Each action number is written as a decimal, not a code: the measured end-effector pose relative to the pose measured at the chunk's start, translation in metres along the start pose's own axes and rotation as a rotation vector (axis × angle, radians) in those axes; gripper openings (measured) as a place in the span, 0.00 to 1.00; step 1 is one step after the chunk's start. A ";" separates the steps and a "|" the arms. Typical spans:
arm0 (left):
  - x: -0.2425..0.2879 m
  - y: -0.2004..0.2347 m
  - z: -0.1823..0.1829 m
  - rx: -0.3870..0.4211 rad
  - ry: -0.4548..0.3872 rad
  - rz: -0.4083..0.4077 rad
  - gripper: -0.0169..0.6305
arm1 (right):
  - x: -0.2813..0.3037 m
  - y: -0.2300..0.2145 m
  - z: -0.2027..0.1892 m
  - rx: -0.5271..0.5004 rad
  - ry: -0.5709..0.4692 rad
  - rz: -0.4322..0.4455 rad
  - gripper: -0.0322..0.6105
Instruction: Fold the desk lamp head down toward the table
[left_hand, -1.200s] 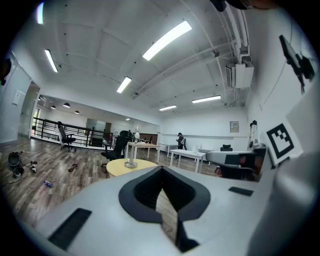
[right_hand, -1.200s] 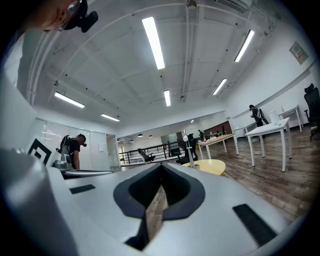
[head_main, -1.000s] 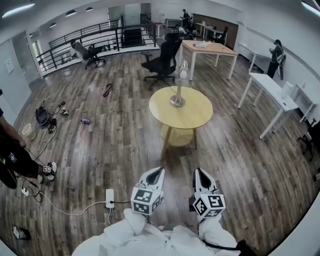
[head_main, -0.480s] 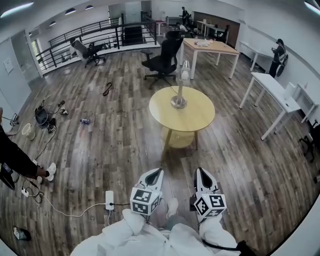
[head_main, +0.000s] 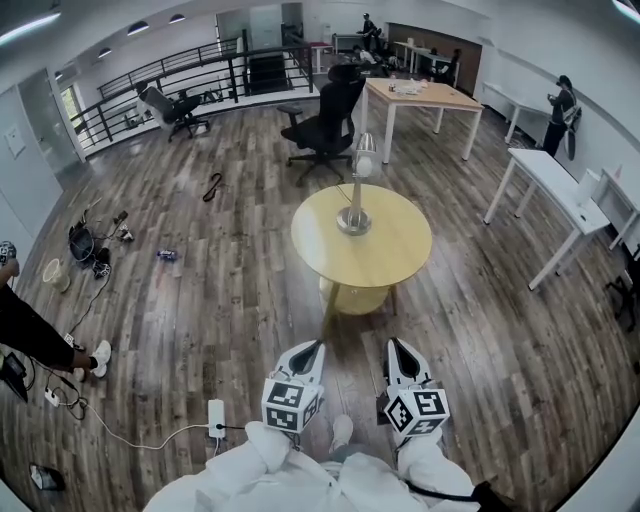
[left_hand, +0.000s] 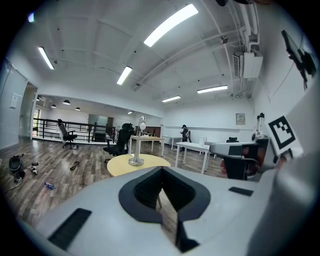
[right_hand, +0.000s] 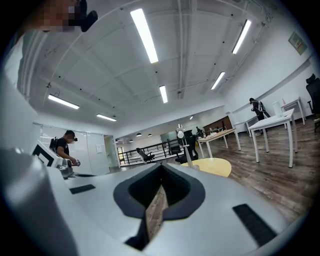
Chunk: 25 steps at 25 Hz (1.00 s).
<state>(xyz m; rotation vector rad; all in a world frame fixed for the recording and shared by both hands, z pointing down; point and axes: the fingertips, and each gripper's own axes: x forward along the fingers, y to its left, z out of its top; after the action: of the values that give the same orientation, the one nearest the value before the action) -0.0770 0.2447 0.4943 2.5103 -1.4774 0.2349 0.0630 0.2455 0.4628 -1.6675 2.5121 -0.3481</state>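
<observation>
- The desk lamp (head_main: 354, 200) stands upright near the middle of the round yellow table (head_main: 400, 255), its head (head_main: 366, 155) raised and well apart from both grippers.
- The left gripper (head_main: 317, 344) and the right gripper (head_main: 397, 344) are held low, jaws pressed together on nothing.
- The step in hand is probably the approach. Opening one gripper before it reaches the head, and steadying the base with the other, should keep the lamp from tipping.

A: Surface check: the desk lamp (head_main: 356, 200) is showing silvery metal, its base gleaming; the round worktop (head_main: 390, 250) is presenting a smooth, matt yellow face.

B: Confirmed. The floor (head_main: 200, 300) is showing grainy wood planks. The left tool (head_main: 316, 345) and right tool (head_main: 394, 343) are showing matt pale plastic shells with dark ribbed pads (left_hand: 148, 190).
</observation>
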 end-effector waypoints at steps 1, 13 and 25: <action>0.012 0.003 0.003 -0.004 0.001 -0.001 0.03 | 0.010 -0.008 0.002 0.002 0.002 -0.003 0.07; 0.153 0.039 0.045 -0.009 -0.001 0.007 0.03 | 0.127 -0.103 0.034 -0.005 0.004 -0.005 0.07; 0.232 0.074 0.063 0.043 0.013 0.023 0.03 | 0.201 -0.139 0.036 0.033 0.009 0.056 0.07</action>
<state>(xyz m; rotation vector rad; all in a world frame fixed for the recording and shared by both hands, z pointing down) -0.0280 -0.0014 0.4988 2.5209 -1.5129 0.2892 0.1164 0.0041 0.4697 -1.5832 2.5398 -0.3911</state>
